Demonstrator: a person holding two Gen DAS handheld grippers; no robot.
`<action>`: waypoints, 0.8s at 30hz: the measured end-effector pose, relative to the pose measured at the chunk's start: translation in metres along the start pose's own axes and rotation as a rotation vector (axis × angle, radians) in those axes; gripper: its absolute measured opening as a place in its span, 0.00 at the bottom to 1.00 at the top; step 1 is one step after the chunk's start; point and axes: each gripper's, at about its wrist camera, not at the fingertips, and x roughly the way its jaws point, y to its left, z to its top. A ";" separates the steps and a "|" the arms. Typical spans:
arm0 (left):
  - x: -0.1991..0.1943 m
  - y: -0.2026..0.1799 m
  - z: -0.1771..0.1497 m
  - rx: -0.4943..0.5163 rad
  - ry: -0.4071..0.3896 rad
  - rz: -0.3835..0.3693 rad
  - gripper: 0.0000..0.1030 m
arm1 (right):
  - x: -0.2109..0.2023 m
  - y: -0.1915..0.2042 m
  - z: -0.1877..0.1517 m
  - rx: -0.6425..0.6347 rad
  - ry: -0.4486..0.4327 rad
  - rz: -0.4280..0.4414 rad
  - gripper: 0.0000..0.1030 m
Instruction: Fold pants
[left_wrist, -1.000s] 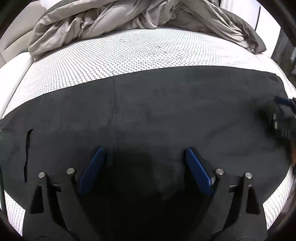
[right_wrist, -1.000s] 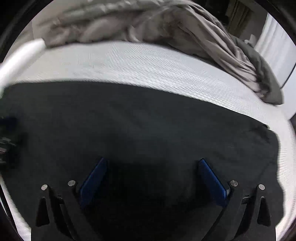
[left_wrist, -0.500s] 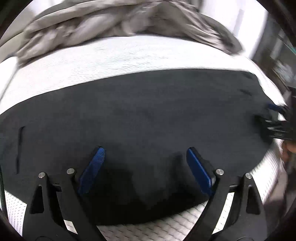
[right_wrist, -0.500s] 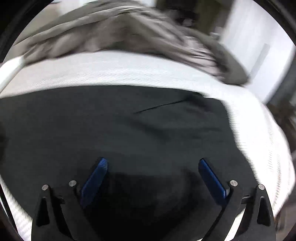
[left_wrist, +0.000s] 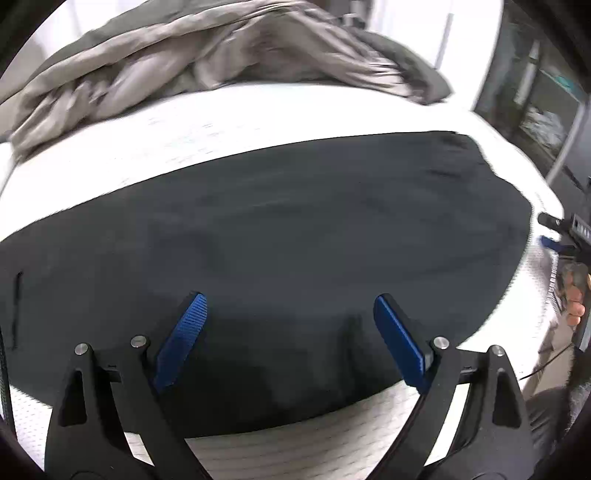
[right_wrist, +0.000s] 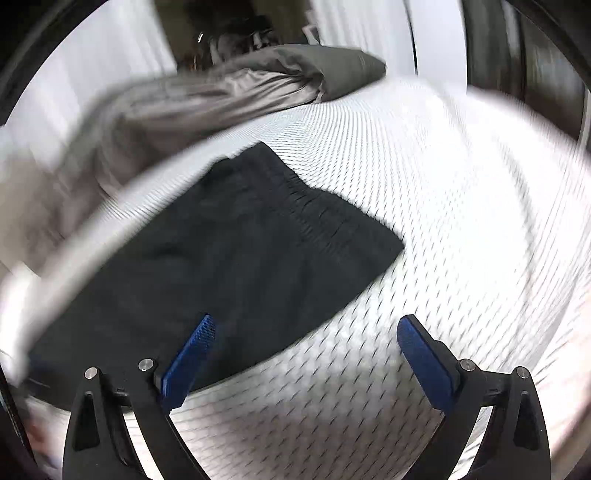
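Black pants (left_wrist: 280, 236) lie flat and folded on the white patterned mattress (left_wrist: 295, 443). My left gripper (left_wrist: 290, 314) is open and empty above the pants' near edge. In the right wrist view the pants (right_wrist: 240, 251) show their elastic waistband (right_wrist: 317, 218) at the right end. My right gripper (right_wrist: 306, 332) is open and empty, its left finger over the pants' near edge and its right finger over bare mattress (right_wrist: 461, 221). The right gripper also shows at the far right of the left wrist view (left_wrist: 561, 236).
A crumpled grey duvet (left_wrist: 221, 59) lies across the back of the bed, also seen in the right wrist view (right_wrist: 221, 96). The bed's right edge (left_wrist: 543, 206) drops off toward dark furniture (left_wrist: 546, 103). White walls stand behind the bed (right_wrist: 436, 37).
Both grippers have pulled back toward the near edge of the pants. The right gripper has swung right, now facing the waistband end and bare mattress. Both stay open.
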 end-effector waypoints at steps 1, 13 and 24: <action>0.003 -0.013 0.000 0.016 0.000 -0.016 0.88 | 0.000 -0.008 -0.001 0.061 0.010 0.087 0.98; 0.031 -0.044 -0.012 0.067 0.129 0.007 0.94 | 0.051 -0.040 0.037 0.374 -0.087 0.184 0.25; -0.042 0.079 -0.011 -0.311 -0.028 0.076 0.94 | 0.011 0.194 0.050 -0.173 -0.064 0.632 0.16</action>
